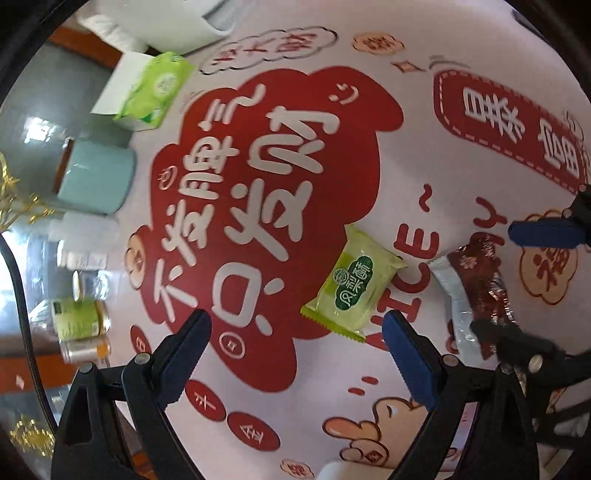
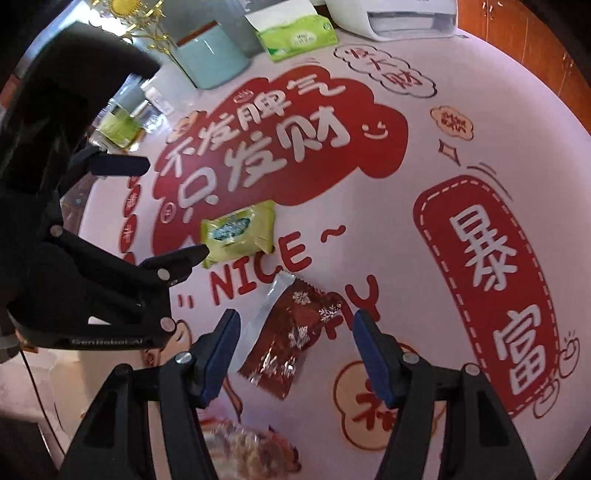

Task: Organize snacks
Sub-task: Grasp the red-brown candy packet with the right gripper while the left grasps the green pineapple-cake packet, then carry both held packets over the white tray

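Note:
A light green snack packet (image 1: 353,285) lies on the printed table mat (image 1: 406,129); it also shows in the right wrist view (image 2: 238,232). A dark red snack packet with a silver edge (image 2: 291,339) lies beside it, also seen in the left wrist view (image 1: 476,284). My left gripper (image 1: 299,350) is open and empty, just short of the green packet, and shows in the right wrist view (image 2: 170,210). My right gripper (image 2: 291,354) is open, its fingers on either side of the red packet; it shows in the left wrist view (image 1: 517,280).
A teal canister (image 1: 94,177), a green tissue pack (image 1: 155,90), a white appliance (image 2: 399,16) and small jars (image 1: 79,321) stand along the mat's far edge. More wrapped snacks (image 2: 243,450) lie blurred under the right gripper.

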Demonstrator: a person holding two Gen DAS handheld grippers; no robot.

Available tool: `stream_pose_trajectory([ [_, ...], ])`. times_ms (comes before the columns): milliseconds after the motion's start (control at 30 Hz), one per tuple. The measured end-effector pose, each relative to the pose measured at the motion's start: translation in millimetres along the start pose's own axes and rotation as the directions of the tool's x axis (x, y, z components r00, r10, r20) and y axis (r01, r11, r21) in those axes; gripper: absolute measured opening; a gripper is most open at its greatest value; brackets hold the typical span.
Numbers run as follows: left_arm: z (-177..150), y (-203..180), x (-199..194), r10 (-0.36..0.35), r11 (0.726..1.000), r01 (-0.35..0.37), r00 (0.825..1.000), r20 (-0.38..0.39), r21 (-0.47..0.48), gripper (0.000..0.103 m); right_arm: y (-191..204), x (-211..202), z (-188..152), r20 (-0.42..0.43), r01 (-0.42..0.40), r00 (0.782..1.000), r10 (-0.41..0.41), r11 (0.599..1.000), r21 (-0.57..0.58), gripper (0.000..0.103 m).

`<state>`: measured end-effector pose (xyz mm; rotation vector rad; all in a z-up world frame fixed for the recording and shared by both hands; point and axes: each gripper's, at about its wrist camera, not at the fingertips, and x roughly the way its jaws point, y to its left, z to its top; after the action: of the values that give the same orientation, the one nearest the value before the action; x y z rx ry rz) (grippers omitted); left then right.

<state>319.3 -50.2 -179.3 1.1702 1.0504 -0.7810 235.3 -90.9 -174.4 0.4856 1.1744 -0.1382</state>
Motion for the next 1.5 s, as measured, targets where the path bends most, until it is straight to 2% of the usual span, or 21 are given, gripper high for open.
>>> stream_pose_trajectory([
  [100, 1.4, 1.5, 11.3, -0.017, 1.0, 0.017, 1.0, 0.0, 0.015, 0.093, 7.5, 13.0, -3.3, -0.009, 0.014, 1.0, -0.015, 1.0, -0.019, 0.064],
  [233, 5.2, 9.4, 23.8, -0.056, 0.998, 0.056, 0.998, -0.009, -0.022, 0.093, 17.4, 25.6, -8.0, -0.008, 0.049, 0.999, -0.05, 0.997, -0.061, 0.066],
  [333, 8.8, 12.6, 28.7, -0.079, 0.996, 0.079, 0.997, -0.007, -0.042, 0.093, 28.9, 28.1, -9.8, 0.034, 0.096, 0.995, -0.093, 0.988, -0.117, 0.066],
  [400, 10.0, 11.0, 33.4, -0.087, 0.995, 0.086, 0.996, -0.012, -0.043, 0.093, 32.6, 28.1, -13.1, 0.057, 0.122, 0.992, -0.114, 0.981, -0.153, 0.063],
  [433, 10.5, 9.8, 35.9, -0.093, 0.995, 0.092, 0.996, -0.017, -0.042, 0.093, 32.0, 27.7, -14.6, 0.065, 0.132, 0.99, -0.123, 0.978, -0.162, 0.057],
  [467, 11.3, 8.8, 38.1, -0.098, 0.994, 0.098, 0.995, -0.02, -0.041, 0.091, 31.5, 27.3, -15.5, 0.072, 0.143, 0.989, -0.132, 0.975, -0.168, 0.046],
  [533, 12.7, 8.9, 39.6, -0.121, 0.991, 0.121, 0.993, -0.01, -0.054, 0.086, 26.5, 24.0, -19.0, 0.088, 0.158, 0.986, -0.144, 0.97, -0.184, 0.039],
  [633, 14.7, 13.8, 40.5, -0.216, 0.971, 0.214, 0.976, -0.007, -0.105, 0.061, 14.0, 18.8, -22.6, 0.083, 0.137, 0.989, -0.123, 0.972, -0.191, 0.038],
  [667, 15.2, 15.2, 40.9, -0.264, 0.957, 0.261, 0.965, -0.002, -0.129, 0.041, 7.2, 15.8, -23.9, 0.078, 0.12, 0.991, -0.107, 0.976, -0.183, 0.037],
  [700, 15.7, 15.3, 41.4, -0.271, 0.953, 0.268, 0.963, -0.001, -0.145, 0.04, 2.1, 14.5, -24.2, 0.073, 0.105, 0.993, -0.094, 0.979, -0.173, 0.037],
  [833, 16.9, 6.2, 40.6, -0.216, 0.965, 0.209, 0.976, -0.028, -0.158, 0.038, -16.3, 10.2, -25.4, 0.058, 0.042, 0.998, -0.035, 0.992, -0.122, 0.036],
  [967, 16.1, -3.6, 30.5, -0.214, 0.957, 0.195, 0.974, -0.072, -0.214, 0.037, -29.4, -2.6, -25.0, 0.071, -0.001, 0.997, 0.008, 0.995, -0.097, 0.035],
  [1200, 0.9, -0.6, -23.8, -0.219, 0.914, 0.171, 0.971, -0.094, -0.368, 0.037, -32.8, -40.0, -25.1, 0.118, -0.043, 0.991, 0.055, 0.994, -0.105, 0.035],
  [1300, -20.0, -1.4, -65.2, -0.221, 0.89, 0.177, 0.973, -0.058, -0.42, 0.037, -29.1, -59.1, -29.1, 0.135, -0.058, 0.988, 0.075, 0.99, -0.128, 0.035],
  [1500, -86.9, -11.9, -166.0, -0.213, 0.824, 0.205, 0.976, 0.047, -0.529, 0.037, -11.3, -107.7, -49.2, 0.18, -0.074, 0.977, 0.114, 0.974, -0.214, 0.035],
])
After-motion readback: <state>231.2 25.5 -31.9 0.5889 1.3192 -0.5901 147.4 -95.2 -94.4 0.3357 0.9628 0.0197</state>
